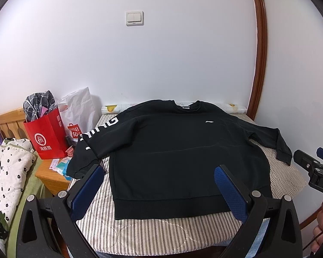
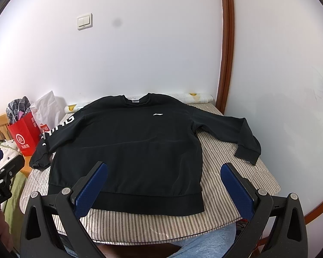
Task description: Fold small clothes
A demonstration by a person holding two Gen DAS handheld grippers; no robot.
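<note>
Both tongs are held above the near edge of the bed, each with its blue pads spread wide apart and nothing between them. The left gripper [image 1: 159,185] hovers over the lower hem of the sweatshirt [image 1: 183,150], toward its left side; the right gripper [image 2: 163,182] hovers over the hem's right end, one pad above the cloth and the other above the bare striped cover [image 2: 236,172]. Neither pad appears to touch the fabric.

The black sweatshirt lies flat and face up on the striped cover, collar toward the wall, hem toward the viewer. The left sleeve [image 1: 90,144], with white lettering, hangs off the bed's edge toward the red bag [image 1: 47,135]; the right sleeve [image 2: 232,129] lies spread outward on the cover, its cuff bent toward the viewer.

Progress, as judged: the garment is laid out and smoothed, but no fold is yet made. Both sleeves and the body remain to be folded, so the task stands at its very start.
</note>
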